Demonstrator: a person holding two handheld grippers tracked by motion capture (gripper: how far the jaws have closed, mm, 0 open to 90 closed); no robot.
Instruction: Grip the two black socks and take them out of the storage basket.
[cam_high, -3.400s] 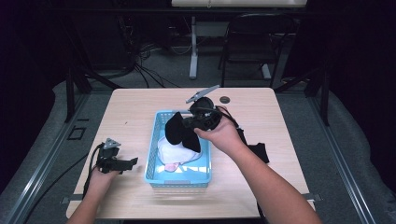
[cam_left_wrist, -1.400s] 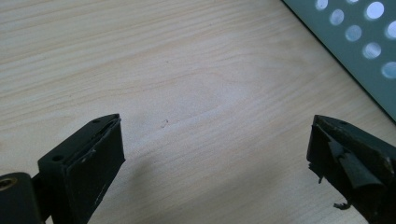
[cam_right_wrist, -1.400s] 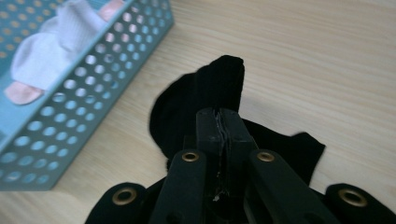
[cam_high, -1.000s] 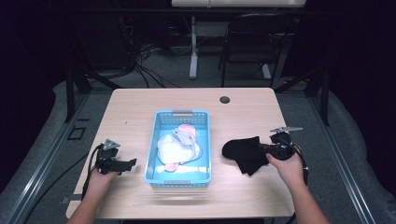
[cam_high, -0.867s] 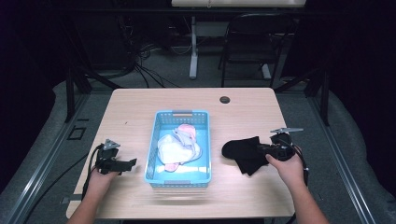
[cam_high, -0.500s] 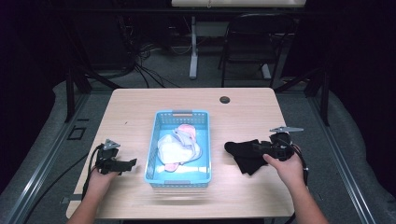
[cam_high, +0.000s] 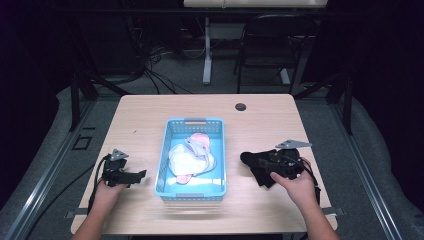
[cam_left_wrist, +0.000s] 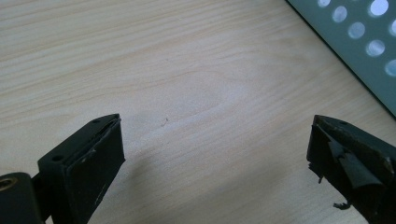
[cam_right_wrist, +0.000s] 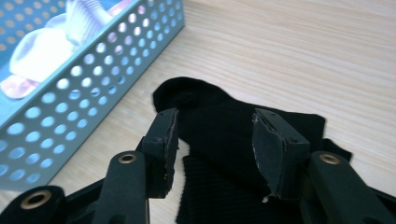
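A black sock (cam_high: 255, 167) lies flat on the wooden table to the right of a blue perforated basket (cam_high: 195, 121). My right gripper (cam_high: 264, 162) rests low over the sock, held by a hand. In the right gripper view its jaws stand apart, open (cam_right_wrist: 215, 135), with the sock (cam_right_wrist: 210, 105) lying between and under them. White and pink clothes (cam_high: 192, 156) are piled inside the basket. My left gripper (cam_high: 136, 175) sits on the table left of the basket, open (cam_left_wrist: 215, 158) over bare wood, nothing between its fingers.
The basket wall (cam_right_wrist: 93, 84) runs close on the left of the right gripper, and its corner (cam_left_wrist: 364, 51) lies just beyond the left gripper. A round cable hole (cam_high: 241, 106) is at the table's far edge. A chair (cam_high: 275, 45) and cables stand behind the table.
The right gripper carried the black sock from above the basket to the table on the right. Over the last second the sock has drawn slightly rightward. The left gripper stayed still.
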